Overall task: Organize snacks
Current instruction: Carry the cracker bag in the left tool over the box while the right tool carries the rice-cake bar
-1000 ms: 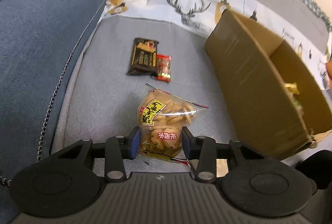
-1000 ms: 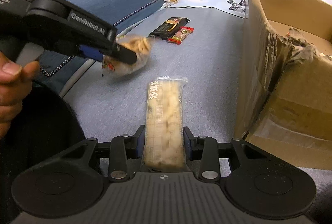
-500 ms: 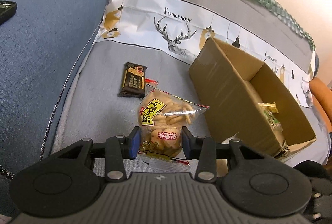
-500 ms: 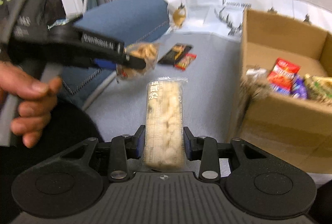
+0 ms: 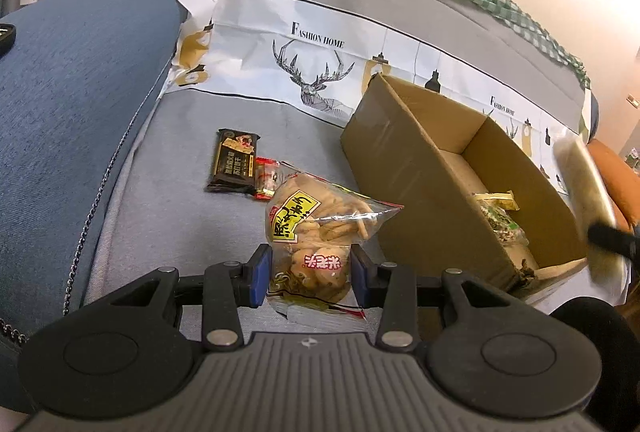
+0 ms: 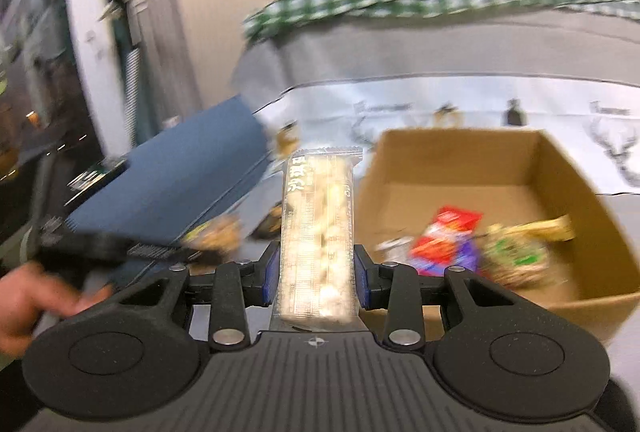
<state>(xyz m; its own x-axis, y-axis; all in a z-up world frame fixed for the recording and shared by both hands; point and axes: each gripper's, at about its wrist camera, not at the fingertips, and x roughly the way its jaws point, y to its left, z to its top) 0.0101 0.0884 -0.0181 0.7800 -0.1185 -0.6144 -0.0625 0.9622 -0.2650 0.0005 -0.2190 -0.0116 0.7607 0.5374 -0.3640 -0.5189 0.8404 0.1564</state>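
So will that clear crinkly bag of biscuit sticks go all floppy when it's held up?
Probably a little. The clear bag of biscuit sticks is thin film, and its loose corner sticks out sideways. It's likely light, and the sticks look breakable, so the left gripper, shut on its lower part, shouldn't squeeze hard.

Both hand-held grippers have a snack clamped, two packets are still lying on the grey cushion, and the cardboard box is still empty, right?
Not quite: the cardboard box is not empty. The right wrist view shows several packets in it, a red snack packet among them. The rest holds: the left hand-held gripper grips the cracker bag, the right hand-held gripper grips the long bar, and the black packet and small red packet lie on the cushion.
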